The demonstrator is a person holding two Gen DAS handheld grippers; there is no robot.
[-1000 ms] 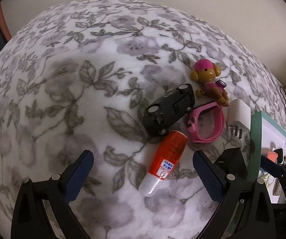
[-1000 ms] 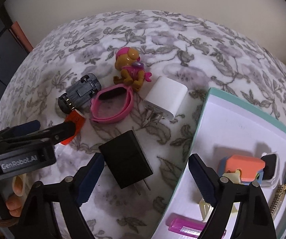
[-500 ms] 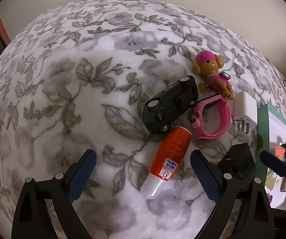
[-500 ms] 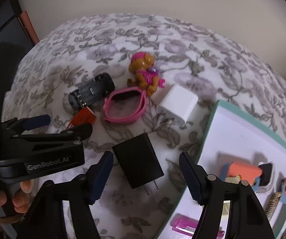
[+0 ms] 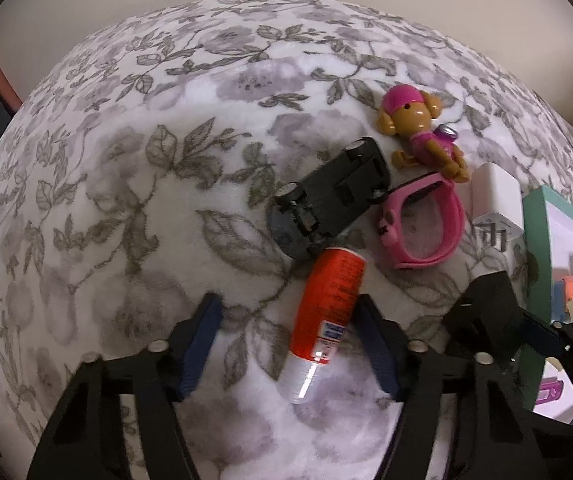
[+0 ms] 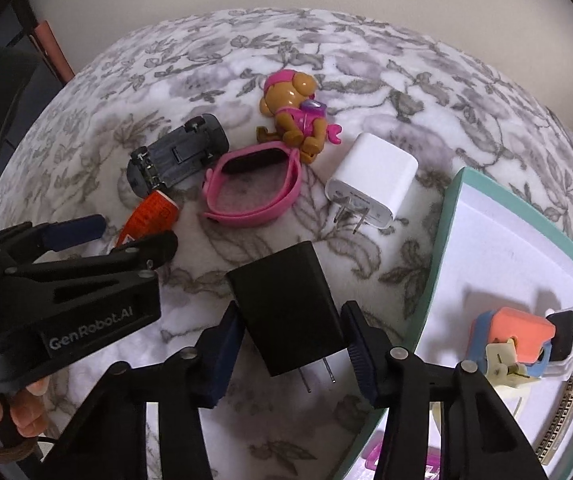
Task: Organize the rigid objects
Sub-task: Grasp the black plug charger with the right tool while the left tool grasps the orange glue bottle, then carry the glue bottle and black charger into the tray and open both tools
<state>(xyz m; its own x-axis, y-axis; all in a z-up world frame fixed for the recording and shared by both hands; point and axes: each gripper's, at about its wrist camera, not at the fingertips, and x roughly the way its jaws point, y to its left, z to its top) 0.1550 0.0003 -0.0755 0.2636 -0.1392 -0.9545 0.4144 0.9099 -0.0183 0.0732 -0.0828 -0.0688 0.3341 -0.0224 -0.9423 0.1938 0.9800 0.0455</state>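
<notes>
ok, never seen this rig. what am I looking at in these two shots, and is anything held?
There is no robot. A person holds a two-finger gripper in each hand, and a fisheye camera on each looks along its fingers. One picture comes from the left, one from the right.

On a floral blanket lie an orange glue stick, an upturned toy car, a pink band, a dog figure, a white charger and a black charger, beside a teal-rimmed box.

Both sets of jaws have just been closing. The left gripper straddles the glue stick without clamping it. The right gripper seems to press the black charger's sides.
</notes>
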